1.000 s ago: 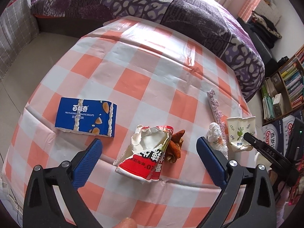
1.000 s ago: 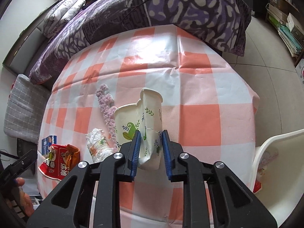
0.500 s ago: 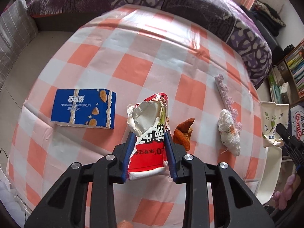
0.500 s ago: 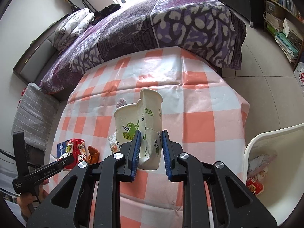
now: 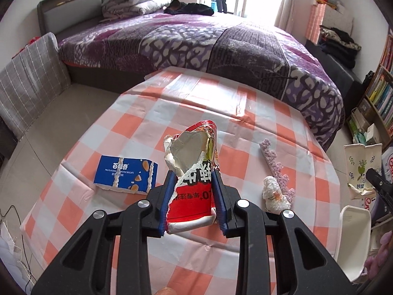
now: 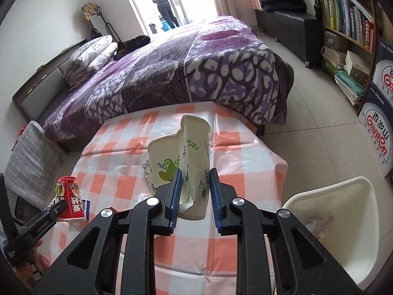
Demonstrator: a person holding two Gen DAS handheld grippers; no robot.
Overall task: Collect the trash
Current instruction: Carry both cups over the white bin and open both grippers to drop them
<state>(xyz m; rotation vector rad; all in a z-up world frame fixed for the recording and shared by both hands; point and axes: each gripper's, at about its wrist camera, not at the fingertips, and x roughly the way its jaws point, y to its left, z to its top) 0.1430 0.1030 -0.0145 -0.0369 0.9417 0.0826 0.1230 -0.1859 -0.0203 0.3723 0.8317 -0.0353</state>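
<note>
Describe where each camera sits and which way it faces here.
Left wrist: on the left tongs, looking down over the checked tablecloth toward the bed; tongs grip a torn red snack bag.
Right wrist: on the right tongs, facing likewise; tongs grip a crushed leaf-print paper cup.
Shared: both show tablecloth, bag, cup and white bin.
</note>
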